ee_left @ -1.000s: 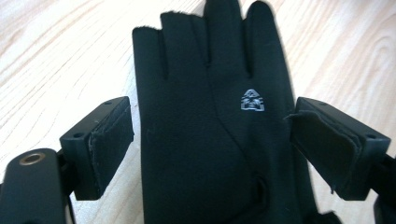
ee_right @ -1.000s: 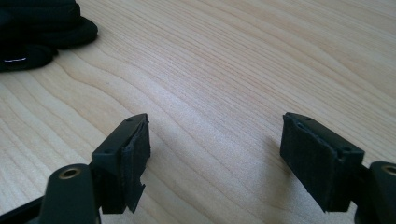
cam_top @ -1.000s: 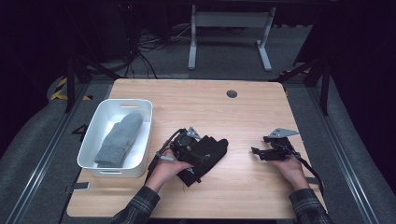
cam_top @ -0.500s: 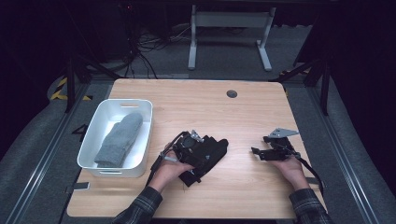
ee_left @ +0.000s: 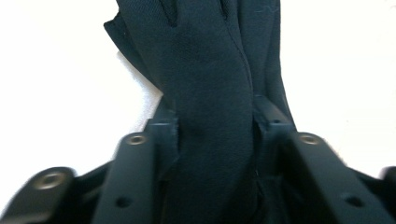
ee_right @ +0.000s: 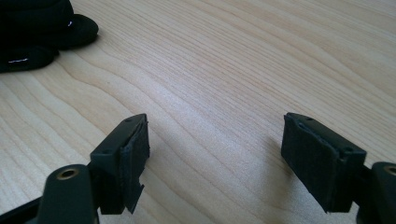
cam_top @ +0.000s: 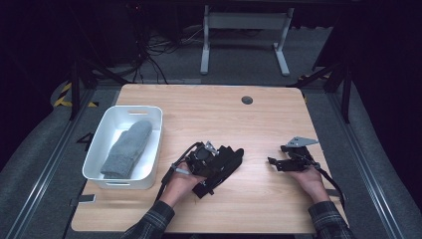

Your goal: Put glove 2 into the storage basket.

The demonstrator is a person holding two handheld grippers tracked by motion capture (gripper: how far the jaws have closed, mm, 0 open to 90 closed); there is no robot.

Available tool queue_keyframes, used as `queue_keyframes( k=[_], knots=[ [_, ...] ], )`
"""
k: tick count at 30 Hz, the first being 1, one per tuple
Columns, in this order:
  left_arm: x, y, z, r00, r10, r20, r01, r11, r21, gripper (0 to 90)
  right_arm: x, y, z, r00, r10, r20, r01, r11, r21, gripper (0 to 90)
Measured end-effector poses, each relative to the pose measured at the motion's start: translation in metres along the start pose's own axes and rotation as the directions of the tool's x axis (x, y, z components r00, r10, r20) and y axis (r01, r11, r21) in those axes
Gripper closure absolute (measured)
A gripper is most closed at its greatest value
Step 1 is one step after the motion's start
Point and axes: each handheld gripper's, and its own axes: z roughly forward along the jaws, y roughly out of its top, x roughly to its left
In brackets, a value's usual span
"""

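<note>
Left gripper (cam_top: 211, 158) jaws just closed since the earlier frame, now pinching the black fabric glove (ee_left: 210, 93) on the wooden tabletop (cam_top: 259, 119), right gripper (ee_right: 215, 154) jaws spread, nothing between them.

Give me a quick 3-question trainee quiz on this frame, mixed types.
1. True or false: the left gripper has its jaws pressed on the black glove.
2. What lies in the white bin? A) grey mitten B) black glove C) nothing
3. What is between the jaws of the right gripper?

Key
1. True. The jaws have just been closing and the fabric is pinched between the two pads.
2. A, the grey mitten.
3. Nothing; the jaws stand apart over bare table.
</note>
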Motion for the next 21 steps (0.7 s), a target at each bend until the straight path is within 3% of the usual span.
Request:
queue_keyframes(
  k=[5,8,10,15,17,21],
  knots=[
    [-0.001,0.0,-0.001,1.0,-0.002,0.003,0.003,0.9999,-0.014,69.4,0.0,0.0,0.0,1.0,0.0,0.0,0.0,1.0,0.0,24.0],
    [0.001,0.001,-0.004,0.9991,-0.033,0.027,0.033,0.9994,-0.005,71.2,0.0,0.0,0.0,1.0,0.0,0.0,0.0,1.0,0.0,24.0],
    [0.0,0.002,-0.005,0.9991,-0.032,0.029,0.032,0.9995,0.001,71.5,0.0,0.0,0.0,1.0,0.0,0.0,0.0,1.0,0.0,24.0],
    [-0.003,0.005,-0.019,0.9963,-0.063,0.058,0.064,0.9978,-0.017,71.5,0.0,0.0,0.0,1.0,0.0,-0.001,0.0,1.0,0.0,23.8],
    [-0.004,0.008,-0.026,0.9969,-0.062,0.048,0.062,0.998,-0.012,71.6,0.0,0.0,0.0,1.0,-0.001,-0.001,0.001,1.0,0.001,23.7],
    [-0.005,0.013,-0.043,0.996,-0.072,0.054,0.075,0.9956,-0.057,71.6,0.0,0.0,0.0,1.0,-0.001,-0.001,0.001,1.0,0.003,23.2]
  ],
)
